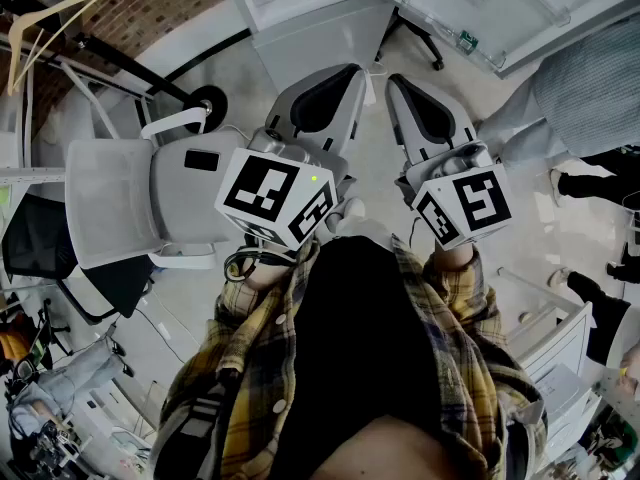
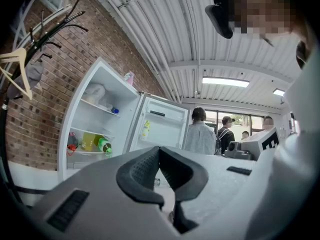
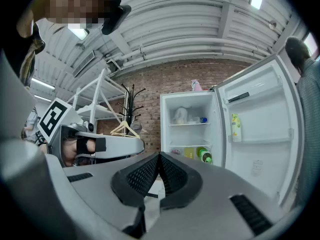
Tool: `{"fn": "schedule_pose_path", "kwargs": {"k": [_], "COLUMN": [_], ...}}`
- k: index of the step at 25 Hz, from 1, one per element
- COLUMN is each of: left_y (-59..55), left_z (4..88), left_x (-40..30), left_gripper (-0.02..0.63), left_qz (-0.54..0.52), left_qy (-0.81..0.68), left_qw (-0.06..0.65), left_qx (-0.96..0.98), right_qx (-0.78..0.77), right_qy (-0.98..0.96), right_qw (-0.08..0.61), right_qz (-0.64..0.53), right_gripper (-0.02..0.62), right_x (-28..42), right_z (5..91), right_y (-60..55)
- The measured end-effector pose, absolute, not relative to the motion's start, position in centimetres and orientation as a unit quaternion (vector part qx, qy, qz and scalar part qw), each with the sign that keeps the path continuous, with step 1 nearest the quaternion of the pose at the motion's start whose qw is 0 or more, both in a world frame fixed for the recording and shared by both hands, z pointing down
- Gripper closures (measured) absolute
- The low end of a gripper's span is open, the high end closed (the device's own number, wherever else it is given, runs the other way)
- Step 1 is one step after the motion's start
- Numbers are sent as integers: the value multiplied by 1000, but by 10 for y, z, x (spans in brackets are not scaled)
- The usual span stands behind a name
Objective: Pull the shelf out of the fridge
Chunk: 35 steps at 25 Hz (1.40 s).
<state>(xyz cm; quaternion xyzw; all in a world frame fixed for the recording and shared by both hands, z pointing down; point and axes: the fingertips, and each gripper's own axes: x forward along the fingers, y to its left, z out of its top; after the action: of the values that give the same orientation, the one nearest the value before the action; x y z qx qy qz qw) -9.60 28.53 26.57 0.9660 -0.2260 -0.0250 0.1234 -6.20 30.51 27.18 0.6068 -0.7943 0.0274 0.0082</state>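
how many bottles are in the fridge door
1: a yellow bottle stands on a rack in the upper half of the open fridge door. The door's bottom is partly hidden, so more may be there.

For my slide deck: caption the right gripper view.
Shut and empty, the right gripper faces the open fridge against a brick wall, its shelves in place.

Wearing a yellow-and-grey plaid shirt (image 1: 250, 368) over a black top (image 1: 370, 338). Carrying light grey moulded shells on left gripper (image 1: 352, 73) and right gripper (image 1: 396, 80), lined with black dimpled pads (image 2: 142, 171). Bearing a white cube (image 1: 275, 196) with black square markers on each. Showing a green light (image 1: 313, 178) on the left cube, a black cable (image 1: 245, 264) looping beneath.
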Motion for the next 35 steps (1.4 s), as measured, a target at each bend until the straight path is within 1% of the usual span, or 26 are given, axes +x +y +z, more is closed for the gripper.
{"fn": "schedule_pose_path", "kwargs": {"k": [11,24,35], "left_y": [299,328,282], "left_z": [265,272,278], "left_x": [-93,-73,-86], "left_gripper": [603,603,603], "left_qz": [-36,-34,-31], "left_qy": [-232,-259,-279], "left_qw": [129,123,130], "left_qx": [964,957,951], "right_qx": [604,571,574], "right_qy": [-796,-820,-818], "right_qw": [2,-1,-2], "right_qz": [23,24,38], "right_gripper": [577,577,577], "right_x": [-57,-41,-40], "right_z": [270,277,284], "right_y": [323,348,303]}}
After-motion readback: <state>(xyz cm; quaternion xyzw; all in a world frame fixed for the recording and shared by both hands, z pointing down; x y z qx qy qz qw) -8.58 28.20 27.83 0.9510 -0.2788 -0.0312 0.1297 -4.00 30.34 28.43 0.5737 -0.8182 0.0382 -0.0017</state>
